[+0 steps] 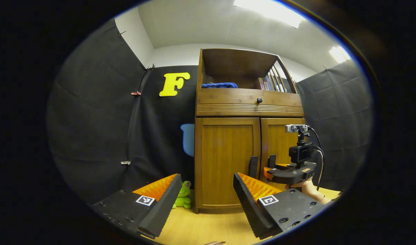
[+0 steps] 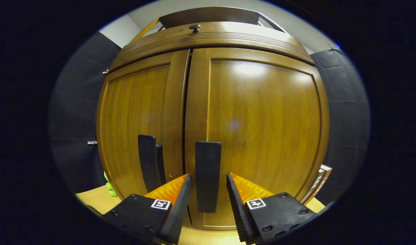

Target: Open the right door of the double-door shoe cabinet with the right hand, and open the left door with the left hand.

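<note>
Tongs, right point(image 2: 209, 190): spread apart, fingers flanking the dark vertical handle of the right door point(image 2: 208, 177) without pressing on it; seen from the left gripper view, the same tongs point(image 1: 269, 170) sit at that door's handle, held from below by a hand point(image 1: 308, 189), with a small camera on a stalk on top. Tongs, left point(image 1: 208, 192): released, jaws wide, held well back from the shoe cabinet point(image 1: 248, 102) and facing the left door point(image 1: 226, 160). Shoe cabinet: brown wood, standing on a pale wooden floor point(image 1: 208, 228) against the black cloth wall. Right door point(image 2: 262, 129) and left door both closed, meeting at a narrow dark seam; each carries a dark upright handle next to the seam, the left door handle point(image 2: 148, 161) just beside the right one. Drawer point(image 1: 248, 97) above the doors, with one small dark knob point(image 1: 259, 100). Open shelf on top: folded blue cloth point(image 1: 219, 85) at left, a row of books point(image 1: 269, 83) at right. Green plush toy point(image 1: 183, 195) on the floor, at the cabinet's lower left corner.
</note>
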